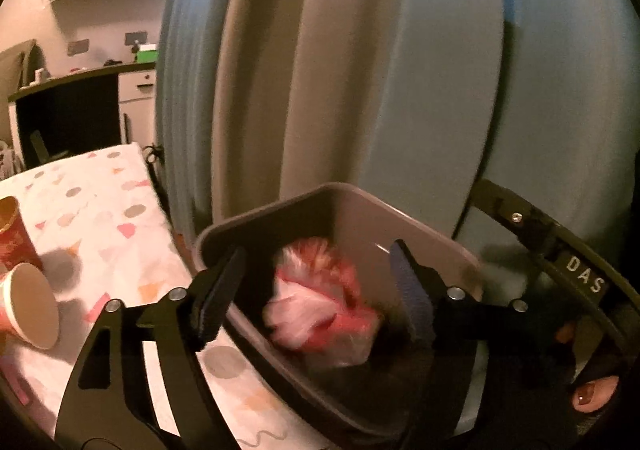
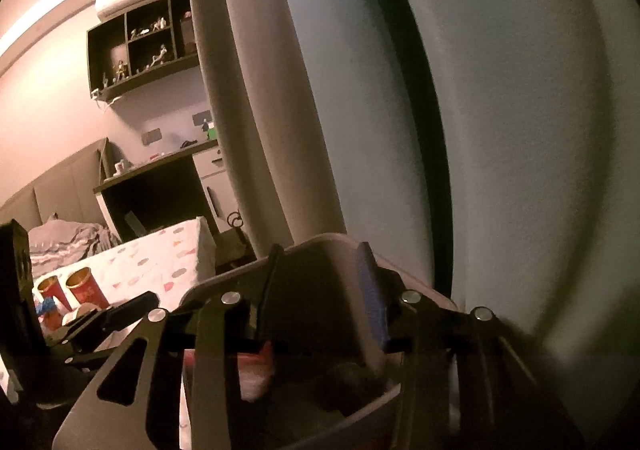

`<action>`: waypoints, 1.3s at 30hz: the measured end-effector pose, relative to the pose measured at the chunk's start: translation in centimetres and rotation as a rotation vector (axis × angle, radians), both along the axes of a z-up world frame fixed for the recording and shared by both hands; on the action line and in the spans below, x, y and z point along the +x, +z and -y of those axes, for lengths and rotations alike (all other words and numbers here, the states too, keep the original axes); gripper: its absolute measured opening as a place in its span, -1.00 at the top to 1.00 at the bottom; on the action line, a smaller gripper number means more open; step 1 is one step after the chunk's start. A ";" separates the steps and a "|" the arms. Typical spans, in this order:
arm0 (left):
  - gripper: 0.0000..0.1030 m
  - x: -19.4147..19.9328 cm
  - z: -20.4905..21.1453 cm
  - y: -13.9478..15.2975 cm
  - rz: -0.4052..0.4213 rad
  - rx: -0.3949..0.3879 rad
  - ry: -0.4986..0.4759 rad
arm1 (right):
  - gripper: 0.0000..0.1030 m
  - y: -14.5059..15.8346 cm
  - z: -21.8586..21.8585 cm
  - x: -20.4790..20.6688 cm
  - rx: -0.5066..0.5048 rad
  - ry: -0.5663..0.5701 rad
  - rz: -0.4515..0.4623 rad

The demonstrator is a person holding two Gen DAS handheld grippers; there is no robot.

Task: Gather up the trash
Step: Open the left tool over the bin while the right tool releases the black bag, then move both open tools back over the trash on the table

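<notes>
Your left gripper (image 1: pixel 316 294) hangs over the grey plastic bin (image 1: pixel 420 226), jaws spread wide, nothing gripped; the crumpled red-and-white wrapper (image 1: pixel 320 302) sits blurred below and between its fingers, inside the bin. Your right gripper (image 2: pixel 320 298) is partly open over the same bin (image 2: pixel 316 250), pads clear of anything, a bit of the wrapper (image 2: pixel 256 374) showing beneath it. Bin is smooth, rectangular, rounded rim. Red paper cups (image 1: pixel 16 234) stand and lie on the dotted tablecloth (image 1: pixel 100 185) left of the bin
</notes>
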State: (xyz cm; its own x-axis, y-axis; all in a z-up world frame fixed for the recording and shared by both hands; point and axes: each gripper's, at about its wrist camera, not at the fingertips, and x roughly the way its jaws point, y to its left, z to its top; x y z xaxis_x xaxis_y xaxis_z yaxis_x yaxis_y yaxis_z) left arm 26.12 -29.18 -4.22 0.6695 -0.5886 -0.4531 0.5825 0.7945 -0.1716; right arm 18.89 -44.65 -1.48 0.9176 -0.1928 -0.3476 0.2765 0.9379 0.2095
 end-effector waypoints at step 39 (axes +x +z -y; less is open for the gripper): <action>-0.69 -11.9 -22.8 3.3 0.164 0.065 0.623 | -0.72 1.1 -14.5 -6.9 -0.089 0.189 0.093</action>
